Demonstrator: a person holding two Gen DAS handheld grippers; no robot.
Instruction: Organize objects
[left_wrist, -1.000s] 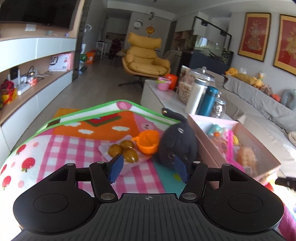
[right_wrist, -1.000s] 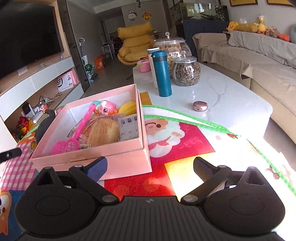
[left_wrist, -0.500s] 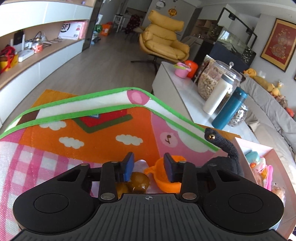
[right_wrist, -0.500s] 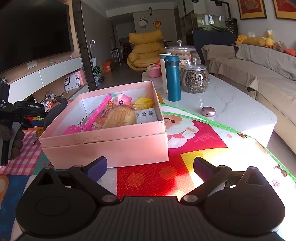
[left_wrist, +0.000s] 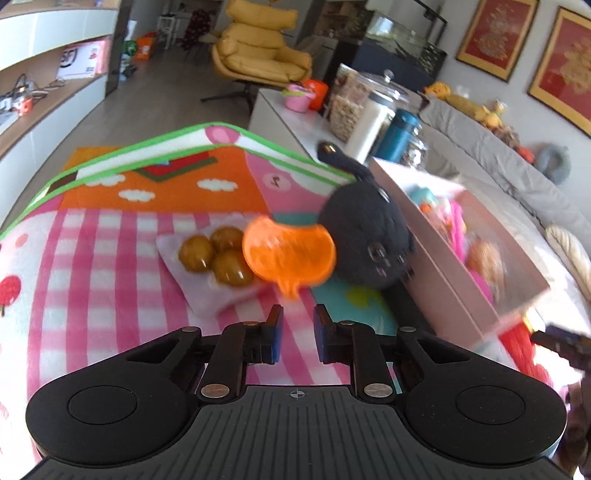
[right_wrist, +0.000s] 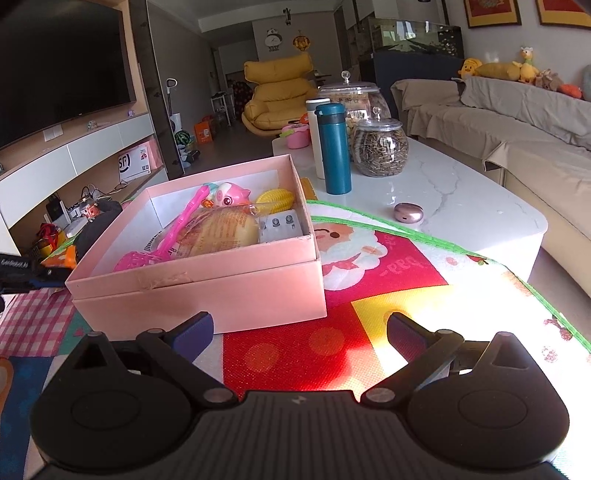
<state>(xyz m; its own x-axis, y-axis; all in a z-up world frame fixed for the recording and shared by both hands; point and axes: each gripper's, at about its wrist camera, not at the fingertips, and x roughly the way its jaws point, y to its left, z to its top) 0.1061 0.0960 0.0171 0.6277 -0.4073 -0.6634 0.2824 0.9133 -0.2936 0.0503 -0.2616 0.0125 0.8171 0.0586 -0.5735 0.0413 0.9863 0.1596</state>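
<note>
An orange toy cup (left_wrist: 288, 254) hangs tipped and blurred just beyond my left gripper (left_wrist: 298, 321), its mouth facing the camera. Its handle points down into the narrow gap, and the closing jaws pinch it at the very fingertips. Behind it lie a clear packet of brown balls (left_wrist: 218, 254) and a black plush toy (left_wrist: 369, 236), which leans on the pink box (left_wrist: 443, 266). In the right wrist view the same box (right_wrist: 207, 291) holds several toys. My right gripper (right_wrist: 299, 332) stands open and holds nothing over the mat in front of the box.
A colourful play mat (left_wrist: 110, 258) covers the near part of the white marble table (right_wrist: 461, 192). A teal flask (right_wrist: 334, 147), glass jars (right_wrist: 380, 147) and a small pink case (right_wrist: 408, 213) stand behind the box. A sofa (right_wrist: 535, 122) runs along the right.
My left jaws went from wide to narrow. The gripper reached over the orange cup, then drew back, and the cup came off the mat and tipped. The right gripper stayed put.
</note>
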